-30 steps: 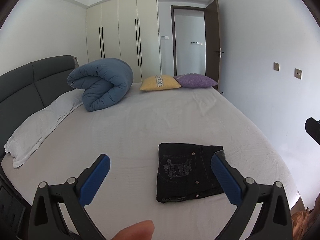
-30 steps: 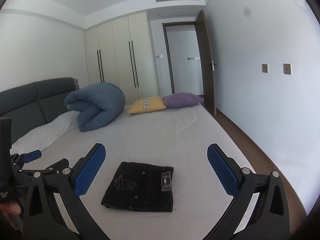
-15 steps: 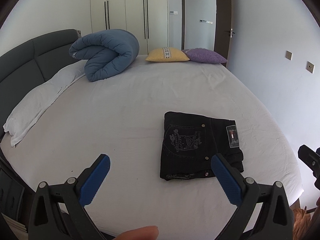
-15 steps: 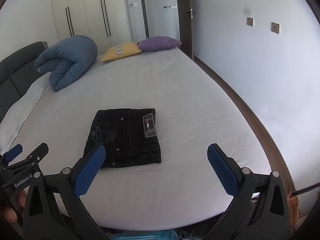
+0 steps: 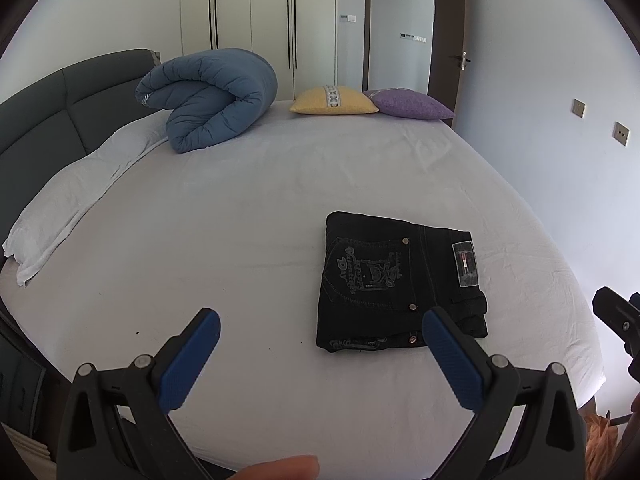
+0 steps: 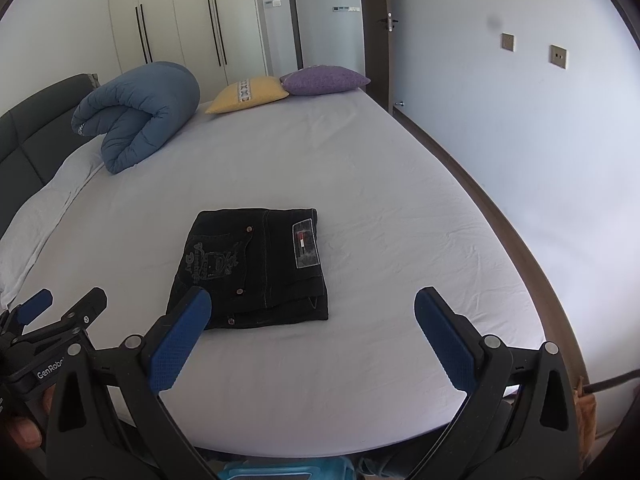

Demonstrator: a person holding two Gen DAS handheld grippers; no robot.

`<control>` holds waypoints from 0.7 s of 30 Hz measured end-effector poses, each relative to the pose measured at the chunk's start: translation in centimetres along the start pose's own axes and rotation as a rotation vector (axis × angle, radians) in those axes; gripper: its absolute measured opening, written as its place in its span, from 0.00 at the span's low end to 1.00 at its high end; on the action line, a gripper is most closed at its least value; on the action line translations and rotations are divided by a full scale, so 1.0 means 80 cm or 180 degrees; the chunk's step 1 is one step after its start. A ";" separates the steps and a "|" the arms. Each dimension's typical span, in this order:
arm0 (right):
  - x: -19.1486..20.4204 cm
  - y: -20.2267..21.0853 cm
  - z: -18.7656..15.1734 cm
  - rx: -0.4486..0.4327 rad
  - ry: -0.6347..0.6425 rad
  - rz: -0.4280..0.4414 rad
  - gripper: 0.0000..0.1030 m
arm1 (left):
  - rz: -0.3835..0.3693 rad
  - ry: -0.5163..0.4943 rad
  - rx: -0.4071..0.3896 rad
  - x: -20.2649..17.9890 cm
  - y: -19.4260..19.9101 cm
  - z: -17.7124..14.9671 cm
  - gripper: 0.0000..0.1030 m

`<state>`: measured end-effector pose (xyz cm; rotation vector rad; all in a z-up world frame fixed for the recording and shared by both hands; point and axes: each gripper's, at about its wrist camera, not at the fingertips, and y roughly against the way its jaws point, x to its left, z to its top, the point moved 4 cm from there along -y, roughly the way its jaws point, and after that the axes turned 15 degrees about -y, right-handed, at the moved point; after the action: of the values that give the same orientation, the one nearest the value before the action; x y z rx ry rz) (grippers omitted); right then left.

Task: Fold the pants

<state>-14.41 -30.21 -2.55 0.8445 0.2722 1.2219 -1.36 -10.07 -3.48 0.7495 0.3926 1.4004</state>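
Observation:
The black pants (image 5: 396, 280) lie folded into a compact rectangle on the white bed sheet (image 5: 240, 208), near the bed's front edge. They show in the right wrist view (image 6: 256, 264) too. My left gripper (image 5: 320, 330) is open and empty, held above the front edge, left of the pants. My right gripper (image 6: 312, 306) is open and empty, held above the front edge just in front of the pants. Neither gripper touches the pants.
A rolled blue duvet (image 5: 212, 96), a yellow cushion (image 5: 334, 101) and a purple cushion (image 5: 408, 104) lie at the far end. A white pillow (image 5: 76, 196) lies by the grey headboard (image 5: 56, 104). A wall (image 6: 520, 140) runs along the right.
Both grippers have tilted down toward the bed, so the pants now sit higher and larger in both views. The pants have not moved. Both grippers stay open.

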 end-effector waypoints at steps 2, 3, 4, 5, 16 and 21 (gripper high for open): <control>0.001 0.000 0.000 0.0012 -0.0008 -0.0002 1.00 | -0.0005 0.0001 0.0001 -0.001 -0.001 0.000 1.00; 0.001 0.000 -0.001 0.0019 -0.0013 0.0001 1.00 | -0.0002 0.0001 0.0003 -0.001 -0.001 -0.001 1.00; 0.001 -0.001 -0.002 0.0023 -0.0014 0.0007 1.00 | -0.0003 0.0002 0.0003 -0.001 -0.001 -0.001 1.00; 0.002 0.000 -0.003 0.0025 -0.0014 0.0008 1.00 | -0.0008 0.0003 0.0005 -0.001 -0.001 -0.001 1.00; 0.006 -0.001 -0.006 0.0033 -0.0005 0.0020 1.00 | -0.0027 -0.0012 0.0015 -0.004 -0.003 -0.007 1.00; 0.008 -0.003 -0.010 0.0043 0.0003 0.0022 1.00 | -0.0041 -0.0019 0.0020 -0.006 -0.003 -0.009 1.00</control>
<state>-14.45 -29.30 -3.09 0.8572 0.2789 1.2283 -1.73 -10.36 -4.27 0.7549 0.3967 1.3852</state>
